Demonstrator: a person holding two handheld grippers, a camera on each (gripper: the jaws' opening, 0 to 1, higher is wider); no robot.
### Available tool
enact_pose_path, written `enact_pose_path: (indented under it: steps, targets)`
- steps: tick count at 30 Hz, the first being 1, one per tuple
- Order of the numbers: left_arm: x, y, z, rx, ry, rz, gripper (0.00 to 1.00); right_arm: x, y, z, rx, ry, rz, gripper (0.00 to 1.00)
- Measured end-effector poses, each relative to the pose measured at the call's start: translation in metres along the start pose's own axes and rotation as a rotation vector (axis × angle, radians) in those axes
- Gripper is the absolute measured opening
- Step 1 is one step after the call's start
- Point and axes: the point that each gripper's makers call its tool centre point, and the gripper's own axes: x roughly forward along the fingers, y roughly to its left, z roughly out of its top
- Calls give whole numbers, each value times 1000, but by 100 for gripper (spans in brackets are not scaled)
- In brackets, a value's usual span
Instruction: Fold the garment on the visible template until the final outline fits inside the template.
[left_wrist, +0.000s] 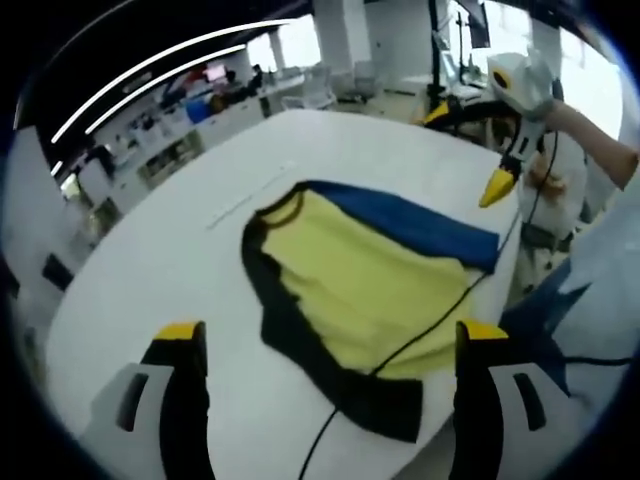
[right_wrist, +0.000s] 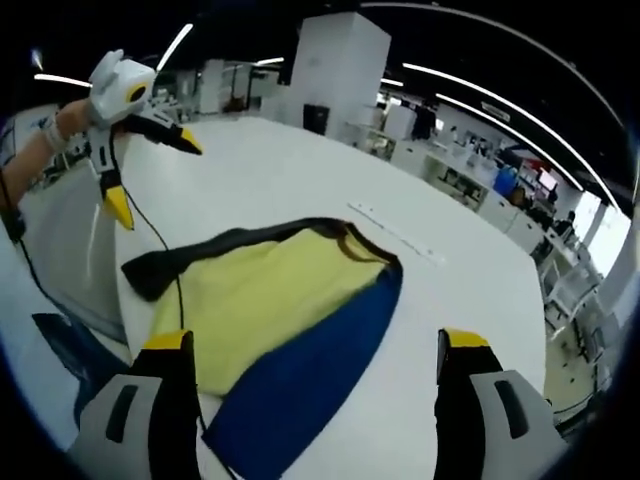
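Garment (left_wrist: 370, 290) (yellow, blue, black) flat on white table (left_wrist: 150, 290); template apparently faint; left gripper (left_wrist: 325, 345) and right gripper (right_wrist: 315, 350) agape, empty.

A white counter (left_wrist: 150, 270) carries a yellow, blue and black garment (left_wrist: 370, 290), a black cable (left_wrist: 430, 325) across its 5 o'clock corner.

I can't make out any template outline on the table (right_wrist: 300, 170) (the background desks (left_wrist: 190, 125) blur too).

No lettering, label, brand, number or sign is legible anywhere in the left gripper view or the right gripper view
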Motion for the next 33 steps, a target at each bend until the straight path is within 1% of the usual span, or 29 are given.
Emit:
enact_pose_path:
  steps: [6,11,16,19,23,27,30,33]
  targets:
    - [-2,-4,-6,-5,12,-5,99,2,4,-10,18,12,-4,100]
    - [-4,-9,-12,-15,22,-7,99,-2,4,-14,38,4,-11,100]
    - [-6,-14,-15,-25,23,-6,99,-6,5,-24,56,14,-19,100]
    - [-7,-18,-14,-31,15,-8,99,-10,5,-30,65,21,-25,100]
    - [-9,-28,-11,-45,-1,-15,99,-18,1,-37,91,19,-56,100]
    - [-10,-36,-12,-49,-2,-27,99,-27,2,-46,105,28,-75,100]
    - [-14,-39,-14,-48,0,-22,99,-33,0,-55,119,37,-100,100]
    - [-18,-42,-15,-48,-3,-21,99,-38,1,-62,136,41,-108,100]
